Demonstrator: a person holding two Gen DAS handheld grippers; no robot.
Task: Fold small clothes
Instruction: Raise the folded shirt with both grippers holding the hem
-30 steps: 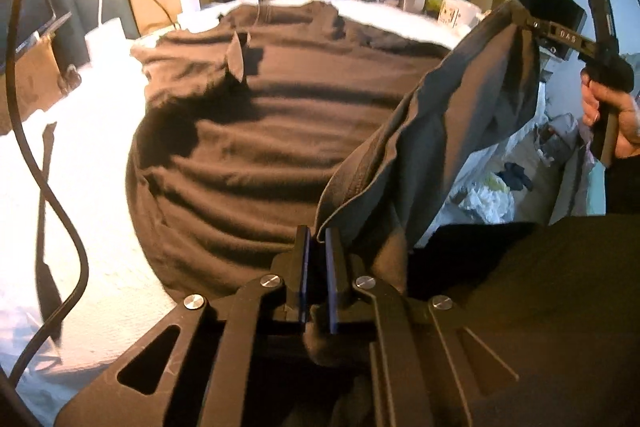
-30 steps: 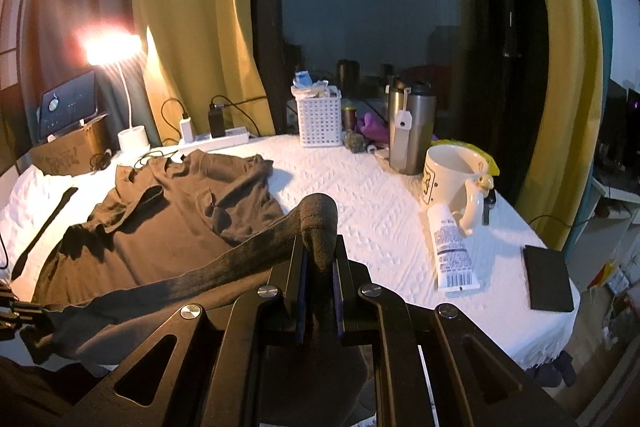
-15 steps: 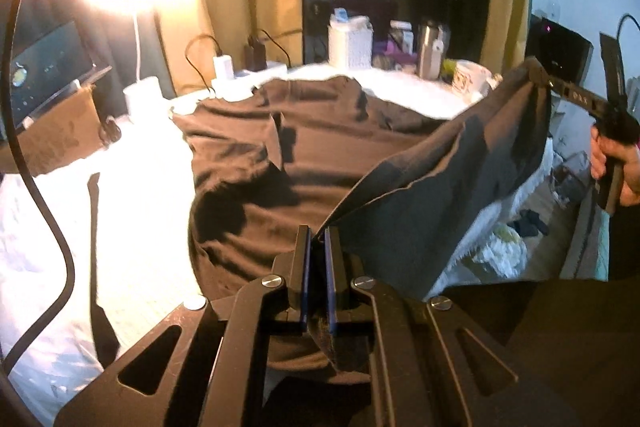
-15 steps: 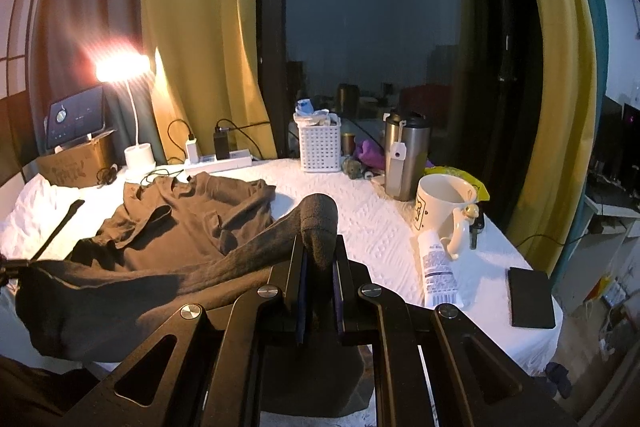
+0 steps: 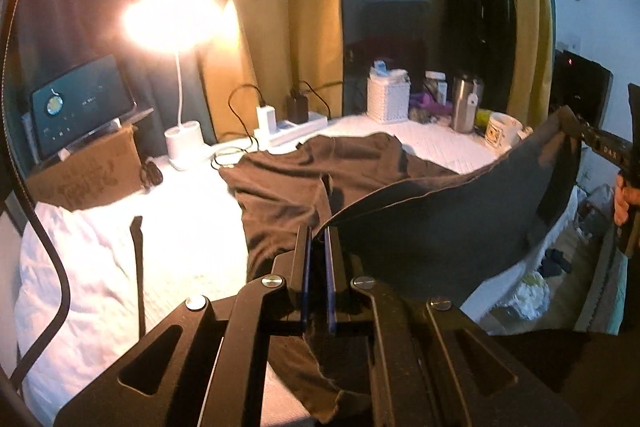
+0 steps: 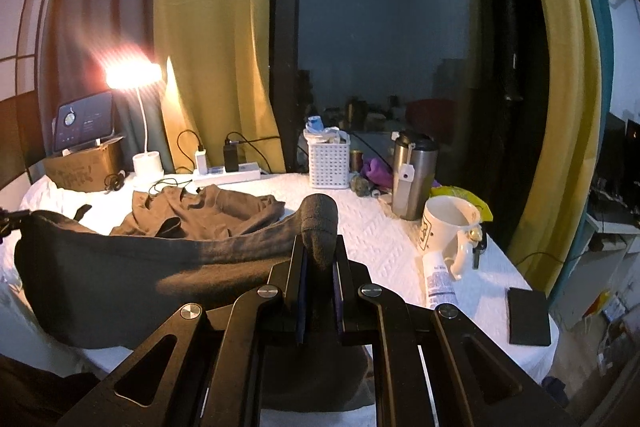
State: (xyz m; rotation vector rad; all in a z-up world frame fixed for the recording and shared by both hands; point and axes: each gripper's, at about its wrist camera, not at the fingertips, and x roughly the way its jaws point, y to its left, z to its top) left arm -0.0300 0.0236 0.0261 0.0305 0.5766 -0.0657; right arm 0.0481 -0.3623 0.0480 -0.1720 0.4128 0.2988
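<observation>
Right wrist: mug (image 6: pixel 450 229), left wrist: lifted shirt (image 5: pixel 440 219)

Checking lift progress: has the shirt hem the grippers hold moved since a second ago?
Yes. The shirt hem has risen and pulled back off the shirt body, judged against the white basket behind.

Two claw-mounted fisheyes, low over the table (image 5: pixel 448 143), both facing the curtained window (image 6: pixel 384 47).

Lived-in home room: yellow curtains (image 6: pixel 212 39) at a dark window, lit desk lamp (image 6: pixel 134 75), mug (image 6: pixel 450 233), steel tumbler (image 6: pixel 412 175).
</observation>
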